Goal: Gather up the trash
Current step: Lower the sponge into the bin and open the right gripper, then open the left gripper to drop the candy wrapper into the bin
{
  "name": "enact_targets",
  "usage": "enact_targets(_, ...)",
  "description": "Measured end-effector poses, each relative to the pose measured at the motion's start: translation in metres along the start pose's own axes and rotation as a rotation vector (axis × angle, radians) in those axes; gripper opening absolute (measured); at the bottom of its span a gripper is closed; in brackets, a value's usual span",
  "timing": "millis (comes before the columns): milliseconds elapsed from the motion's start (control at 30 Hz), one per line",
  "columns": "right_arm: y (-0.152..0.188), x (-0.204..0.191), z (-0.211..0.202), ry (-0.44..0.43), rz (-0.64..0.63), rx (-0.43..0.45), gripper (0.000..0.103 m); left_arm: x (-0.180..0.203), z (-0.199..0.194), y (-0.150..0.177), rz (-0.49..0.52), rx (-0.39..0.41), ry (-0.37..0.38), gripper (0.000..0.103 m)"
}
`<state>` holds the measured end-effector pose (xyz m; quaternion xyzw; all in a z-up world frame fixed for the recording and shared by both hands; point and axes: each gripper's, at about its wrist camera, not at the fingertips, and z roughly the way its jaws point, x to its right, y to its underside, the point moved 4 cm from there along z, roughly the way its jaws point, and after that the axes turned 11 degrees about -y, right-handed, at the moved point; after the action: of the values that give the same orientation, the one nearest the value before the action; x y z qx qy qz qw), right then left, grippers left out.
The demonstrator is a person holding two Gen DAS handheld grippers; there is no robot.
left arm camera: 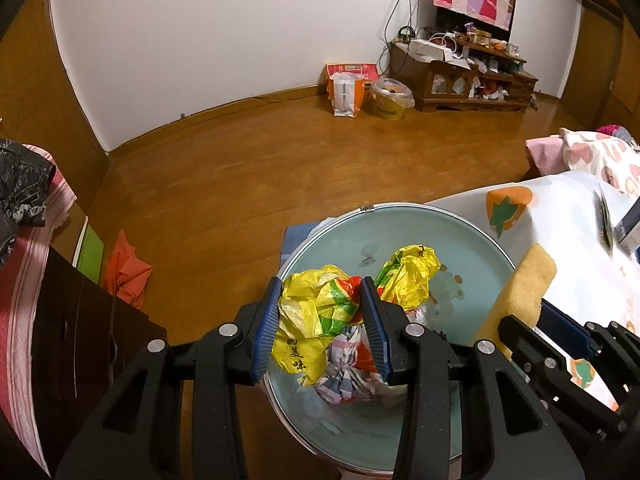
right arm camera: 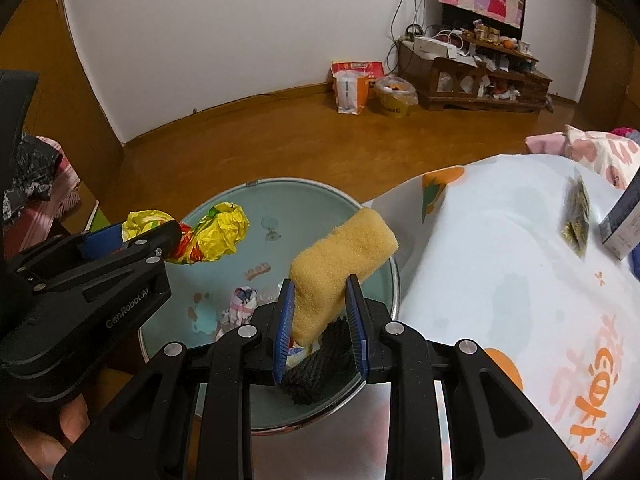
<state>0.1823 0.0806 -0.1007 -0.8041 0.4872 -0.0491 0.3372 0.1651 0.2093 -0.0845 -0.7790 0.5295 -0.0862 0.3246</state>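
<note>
A round trash bin (left arm camera: pixel 472 236) with a pale green inside and a steel rim stands on the floor beside the table. My left gripper (left arm camera: pixel 322 320) is shut on a crumpled yellow plastic wrapper (left arm camera: pixel 320 312) and holds it over the bin's opening. Crumpled paper (left arm camera: pixel 348 372) lies inside. My right gripper (right arm camera: pixel 320 322) is shut on a yellow sponge (right arm camera: pixel 340 264) and holds it over the bin (right arm camera: pixel 304 200) at its right side. The sponge also shows in the left wrist view (left arm camera: pixel 520 292). The left gripper with the wrapper (right arm camera: pixel 220 232) shows at the left of the right wrist view.
A table with a white fruit-print cloth (right arm camera: pixel 500 260) is right of the bin; a small dark packet (right arm camera: pixel 576 220) and a box (right arm camera: pixel 624 224) lie on it. A low cabinet (left arm camera: pixel 460 76) and bags (left arm camera: pixel 348 88) stand by the far wall. Dark furniture (left arm camera: pixel 80 340) is at the left.
</note>
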Motion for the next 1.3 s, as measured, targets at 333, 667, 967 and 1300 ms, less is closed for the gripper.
enact_targets(333, 0.003, 0.001, 0.012, -0.011, -0.018, -0.042, 0.027, 0.000, 0.012, 0.008, 0.008, -0.030, -0.011, 0.040)
enact_targets(667, 0.008, 0.000, 0.016, -0.010, -0.046, -0.073, 0.029, 0.002, 0.014, 0.015, 0.021, -0.049, -0.019, 0.040)
enact_targets(967, 0.007, 0.000, 0.013, -0.018, -0.061, -0.075, 0.038, 0.000, 0.014, 0.017, 0.024, -0.054, -0.025, 0.041)
enact_targets(1300, 0.003, 0.014, -0.011, 0.020, -0.019, 0.003, 0.049, 0.004, 0.013, 0.020, 0.027, -0.073, -0.013, 0.045)
